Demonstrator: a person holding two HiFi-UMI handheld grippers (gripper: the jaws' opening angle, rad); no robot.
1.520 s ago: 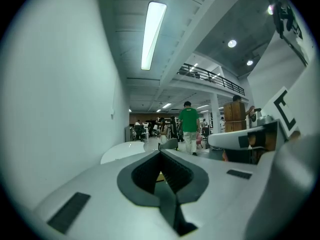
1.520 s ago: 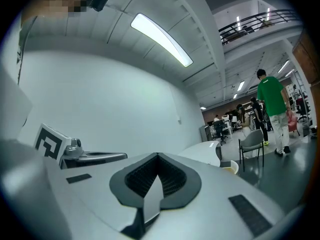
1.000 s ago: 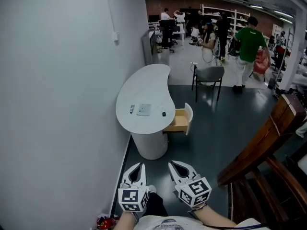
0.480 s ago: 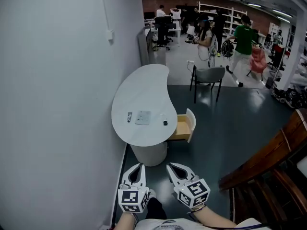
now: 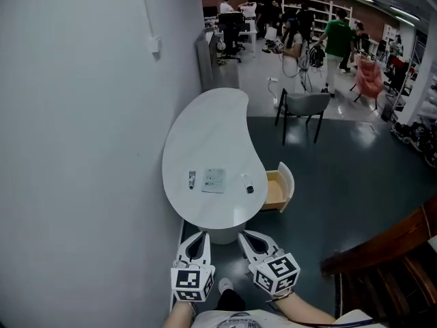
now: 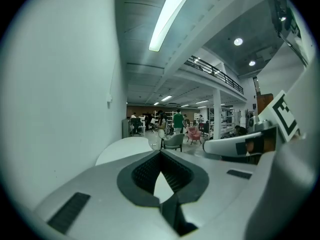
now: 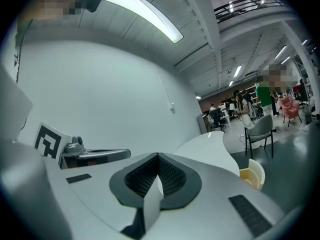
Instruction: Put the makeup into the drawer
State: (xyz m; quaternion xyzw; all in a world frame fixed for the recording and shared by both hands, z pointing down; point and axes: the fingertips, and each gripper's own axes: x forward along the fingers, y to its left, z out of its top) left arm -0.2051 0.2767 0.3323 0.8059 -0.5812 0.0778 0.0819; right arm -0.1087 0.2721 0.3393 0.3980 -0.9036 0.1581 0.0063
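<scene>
A white kidney-shaped table (image 5: 208, 125) stands by the wall. On its near end lie a small tube (image 5: 192, 179), a flat pale palette (image 5: 214, 180) and a small dark-capped makeup item (image 5: 247, 184). The wooden drawer (image 5: 278, 188) is pulled out on the table's right side; it also shows in the right gripper view, drawer (image 7: 251, 174). My left gripper (image 5: 200, 236) and right gripper (image 5: 244, 234) are side by side just short of the table's near edge, both shut and empty. Each gripper view shows its jaws together, left gripper (image 6: 161, 153) and right gripper (image 7: 158, 155).
A plain white wall (image 5: 75, 149) runs along the left. A grey chair (image 5: 304, 106) stands beyond the table, with several people and shelves further back. Dark wooden furniture (image 5: 389, 248) fills the lower right. Dark floor (image 5: 334, 176) lies right of the drawer.
Both grippers and the camera have come forward toward the table, which now lies just beyond the jaw tips. The jaws stayed shut. A person in green walked further away.
</scene>
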